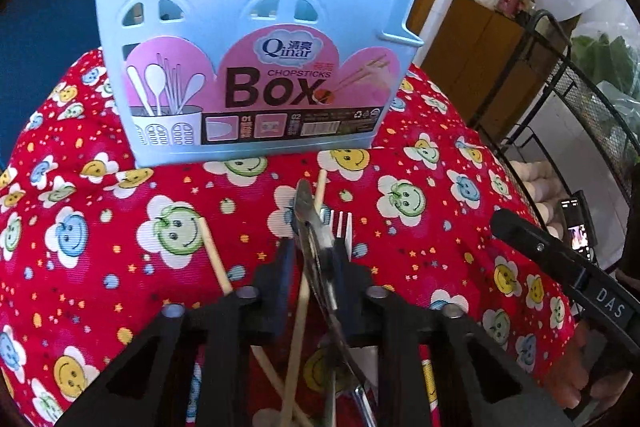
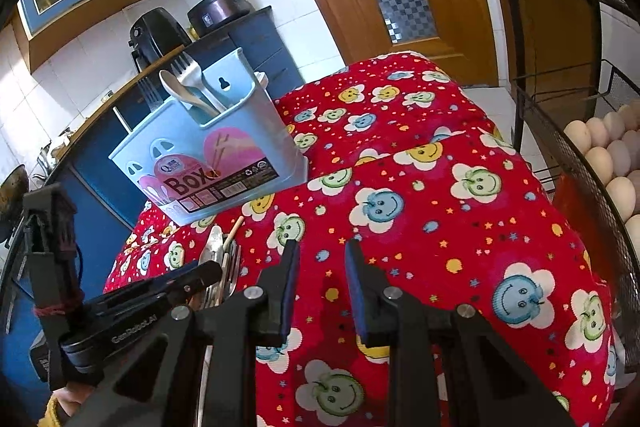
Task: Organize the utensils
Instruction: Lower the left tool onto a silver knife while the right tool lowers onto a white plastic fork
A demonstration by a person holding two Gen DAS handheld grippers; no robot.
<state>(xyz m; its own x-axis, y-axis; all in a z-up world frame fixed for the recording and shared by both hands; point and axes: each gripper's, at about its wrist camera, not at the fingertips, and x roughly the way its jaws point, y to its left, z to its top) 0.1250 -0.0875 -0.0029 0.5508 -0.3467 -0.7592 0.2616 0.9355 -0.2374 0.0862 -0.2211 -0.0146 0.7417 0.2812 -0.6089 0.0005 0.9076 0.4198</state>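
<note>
Left gripper point(image 1: 316, 251) is clamping a metal utensil point(image 1: 316, 239), spoon or knife unclear, on the red cloth point(image 1: 440, 227) among chopsticks point(image 1: 214, 255) and a white fork point(image 1: 342, 229), just before the blue box point(image 1: 248, 43). Pick step; next likely needing lift toward box. Right gripper point(image 2: 322, 259) is hovering, jaws narrowly apart, empty.

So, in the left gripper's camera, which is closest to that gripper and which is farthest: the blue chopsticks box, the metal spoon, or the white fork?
1. Metal spoon: pinched between the left gripper fingers, so nearest.
2. White fork: lying on the red cloth just past the fingertips, slightly right.
3. Blue chopsticks box: standing upright farther ahead on the cloth, farthest.
</note>
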